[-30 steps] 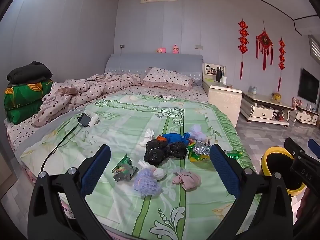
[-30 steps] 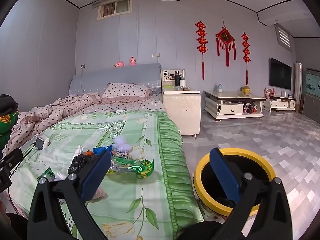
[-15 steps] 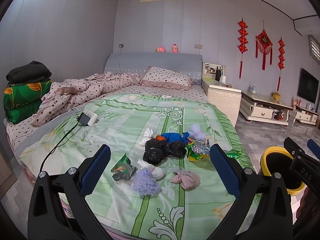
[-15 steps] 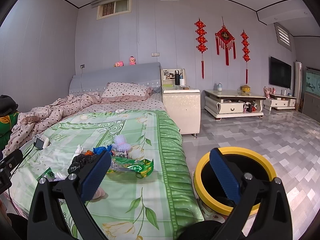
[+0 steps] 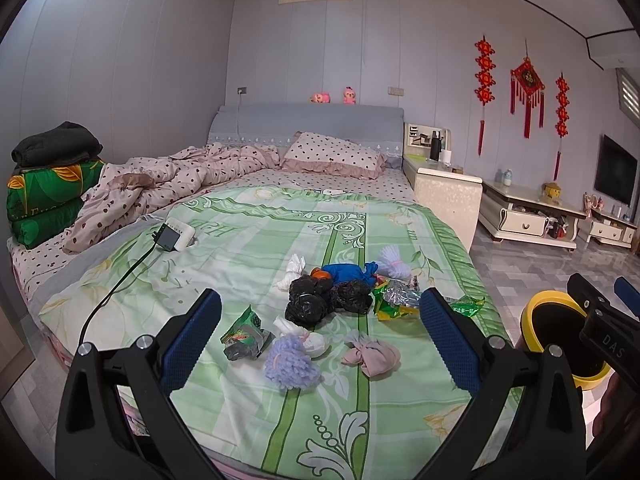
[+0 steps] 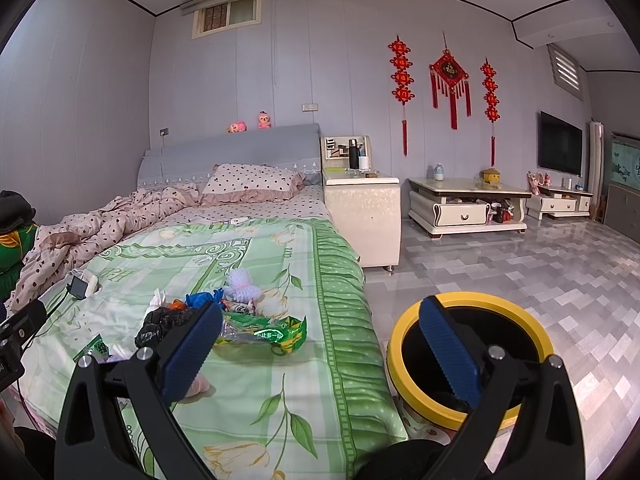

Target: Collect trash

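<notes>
At lower centre, near bed edge: left tool (image 5: 320,328) and right tool (image 6: 320,338) both wide open, holding nothing | step: approach, nothing collected yet | trash pile (image 5: 332,304) mid-frame on green bedspread (image 5: 248,256) | yellow-rimmed bin (image 6: 464,356) on floor, lower right | next: descend on nearest lilac bundle (image 5: 290,362), close, carry to bin.
</notes>
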